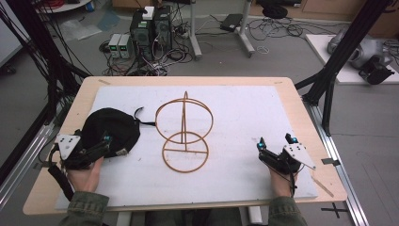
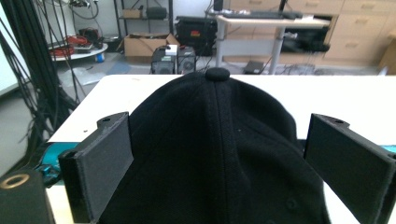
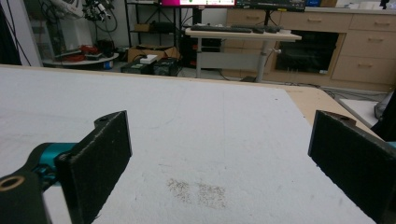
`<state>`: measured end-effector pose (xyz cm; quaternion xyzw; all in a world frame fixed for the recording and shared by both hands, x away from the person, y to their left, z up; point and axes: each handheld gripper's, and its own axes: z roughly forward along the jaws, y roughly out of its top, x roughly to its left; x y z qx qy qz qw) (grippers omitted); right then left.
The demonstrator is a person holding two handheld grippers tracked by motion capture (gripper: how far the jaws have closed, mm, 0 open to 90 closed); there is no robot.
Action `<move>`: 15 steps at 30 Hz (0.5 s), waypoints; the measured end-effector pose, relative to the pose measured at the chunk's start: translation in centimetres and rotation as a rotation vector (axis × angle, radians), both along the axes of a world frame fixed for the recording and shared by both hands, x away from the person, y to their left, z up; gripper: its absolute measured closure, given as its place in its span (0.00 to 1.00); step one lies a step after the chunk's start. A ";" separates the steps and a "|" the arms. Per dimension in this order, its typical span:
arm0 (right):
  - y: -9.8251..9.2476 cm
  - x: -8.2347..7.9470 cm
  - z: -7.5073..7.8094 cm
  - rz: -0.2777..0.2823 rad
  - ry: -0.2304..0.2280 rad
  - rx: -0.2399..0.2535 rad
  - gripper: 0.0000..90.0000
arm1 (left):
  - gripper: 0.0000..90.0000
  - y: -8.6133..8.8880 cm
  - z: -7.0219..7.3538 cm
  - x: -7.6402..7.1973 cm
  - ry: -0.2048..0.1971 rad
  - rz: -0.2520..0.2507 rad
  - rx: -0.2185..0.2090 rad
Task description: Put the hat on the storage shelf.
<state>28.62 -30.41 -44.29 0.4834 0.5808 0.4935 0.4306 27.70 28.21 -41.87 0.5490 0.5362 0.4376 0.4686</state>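
Observation:
A black baseball cap (image 1: 110,127) lies at the left of the white mat (image 1: 244,117), its strap trailing towards a wire hat stand (image 1: 183,122) made of two rings and an upright rod at the centre. My left gripper (image 1: 104,143) is at the cap's near side. In the left gripper view its jaws stand wide apart on either side of the cap (image 2: 219,149), so the left gripper (image 2: 217,158) is open. Over bare mat near the front right edge, my right gripper (image 1: 275,141) is open too, and the right gripper view shows the right gripper (image 3: 219,158) holding nothing.
The mat covers most of a wooden table (image 1: 301,108). Black frame posts (image 1: 329,80) rise beside the table's right edge, and cables hang at its left. Computers and cables sit on the floor beyond the far edge.

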 end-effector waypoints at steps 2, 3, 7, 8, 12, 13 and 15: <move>0.1 0.0 0.0 0.000 -0.002 -0.004 0.06 | 0.09 -0.2 0.0 0.3 0.016 0.003 0.016; 0.1 0.0 0.0 0.001 -0.001 -0.008 0.06 | 0.10 -0.2 0.0 0.4 0.025 0.003 0.022; 0.2 0.1 -0.1 0.004 0.003 -0.008 0.06 | 0.10 -0.3 -0.2 1.0 0.060 0.000 0.024; 0.2 0.1 -0.1 0.004 0.003 -0.010 0.06 | 0.10 -0.2 -0.1 1.3 0.078 0.000 0.025; 0.2 0.1 -0.1 0.008 0.004 -0.019 0.06 | 0.12 -0.1 -0.1 1.9 0.090 0.018 0.016; 0.2 0.2 -0.2 0.009 0.003 -0.022 0.06 | 0.13 -0.1 -0.2 2.1 0.103 0.019 0.014; 0.3 0.2 -0.2 0.011 0.003 -0.027 0.06 | 0.13 0.0 -0.2 2.3 0.124 0.015 0.014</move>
